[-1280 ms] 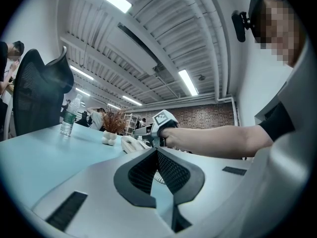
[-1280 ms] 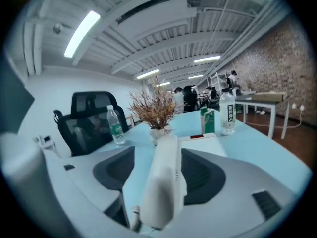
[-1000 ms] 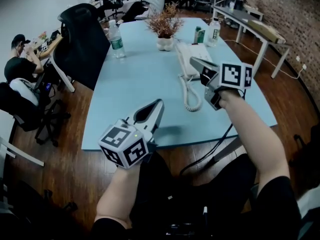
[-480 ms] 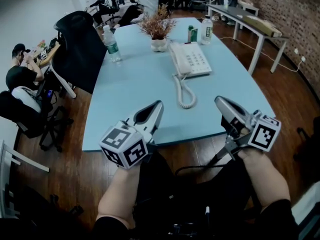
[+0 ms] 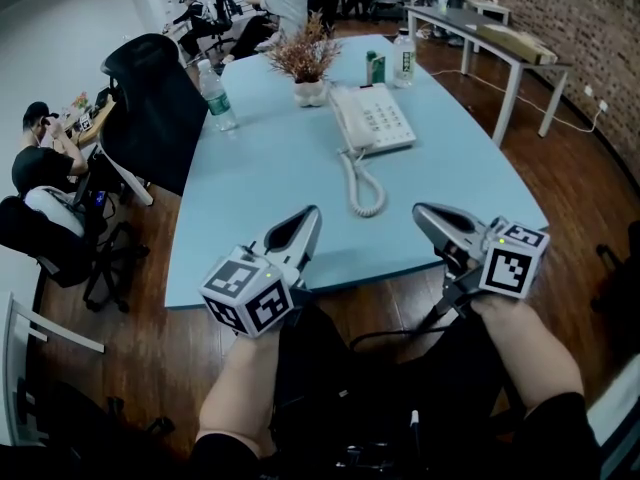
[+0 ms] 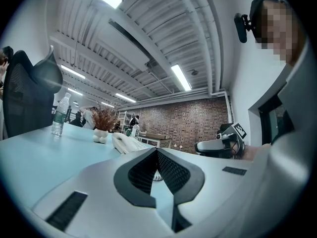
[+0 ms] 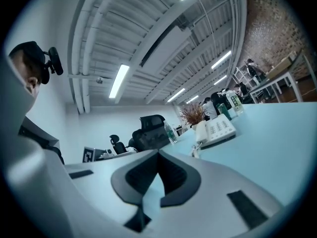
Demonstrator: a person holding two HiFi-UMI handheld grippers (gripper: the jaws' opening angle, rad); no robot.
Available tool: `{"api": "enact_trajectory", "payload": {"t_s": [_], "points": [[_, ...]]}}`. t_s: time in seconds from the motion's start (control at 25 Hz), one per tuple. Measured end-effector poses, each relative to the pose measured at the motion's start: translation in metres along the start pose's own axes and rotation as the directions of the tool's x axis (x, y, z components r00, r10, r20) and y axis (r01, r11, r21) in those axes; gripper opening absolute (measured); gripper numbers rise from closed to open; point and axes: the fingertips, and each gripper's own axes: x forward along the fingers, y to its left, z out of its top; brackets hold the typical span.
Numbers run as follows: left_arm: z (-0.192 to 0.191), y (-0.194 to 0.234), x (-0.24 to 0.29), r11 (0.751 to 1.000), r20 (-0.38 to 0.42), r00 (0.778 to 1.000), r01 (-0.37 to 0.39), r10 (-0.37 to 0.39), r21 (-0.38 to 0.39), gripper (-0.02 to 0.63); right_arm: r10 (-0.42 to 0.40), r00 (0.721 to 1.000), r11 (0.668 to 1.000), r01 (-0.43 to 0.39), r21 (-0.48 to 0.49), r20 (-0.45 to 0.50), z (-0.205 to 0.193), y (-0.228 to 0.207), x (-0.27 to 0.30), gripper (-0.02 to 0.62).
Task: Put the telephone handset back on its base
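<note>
View from the head, looking down on a pale blue desk (image 5: 262, 173).

Far left: a black office chair (image 5: 155, 103) stands against the desk's edge. Just right of it, on the desk, is an upright clear water bottle (image 5: 218, 98).

Lower left: the left tool (image 5: 303, 223) is held at the desk's near edge. Its jaws are pressed together at the tips, with nothing between them (the left gripper view shows only desk surface through the gap behind the tips).

Centre, far side: a dried plant (image 5: 305, 58) in a small white pot.

Right of the plant: the telephone (image 5: 372, 118), white and lying flat on the desk. Its base (image 5: 385, 120) is a slanted rectangle with rows of keys across the right portion. The handset (image 5: 343, 118), also white, lies lengthwise along the base's left side, seated in its cradle. A white coiled cord (image 5: 363, 190) runs from the near end of the telephone towards the person and curls on the bare desk.

Behind the telephone: a green can (image 5: 375, 66) and a second bottle (image 5: 403, 56).

Lower right: the right tool (image 5: 430, 218), jaws closed and empty, is at the near edge. Both tools are well apart from the telephone.
</note>
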Motion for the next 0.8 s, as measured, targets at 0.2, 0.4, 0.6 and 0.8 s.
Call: {"api": "enact_trajectory", "payload": {"t_s": [0.2, 0.4, 0.6, 0.8], "points": [[-0.0021, 0.0048, -0.0005, 1.0, 0.0, 1.0, -0.007, 0.007, -0.006, -0.003, -0.005, 1.0, 1.0, 0.005, 0.009, -0.007, -0.0044, -0.0049, 0.0008, 0.005], [-0.0029, 0.0065, -0.0018, 1.0, -0.003, 1.0, -0.009, 0.009, -0.008, -0.003, -0.018, 1.0, 1.0, 0.018, 0.012, -0.013, -0.0063, -0.0087, 0.0007, 0.005], [-0.0047, 0.0064, -0.0014, 1.0, -0.006, 1.0, -0.009, 0.009, -0.01, -0.003, -0.021, 1.0, 1.0, 0.022, 0.015, -0.011, -0.0057, -0.0099, -0.0006, 0.005], [-0.004, 0.0067, -0.002, 1.0, -0.006, 1.0, -0.01, 0.01, -0.009, -0.003, -0.012, 1.0, 1.0, 0.012, 0.028, -0.011, -0.0056, -0.0101, 0.0006, 0.005]]}}
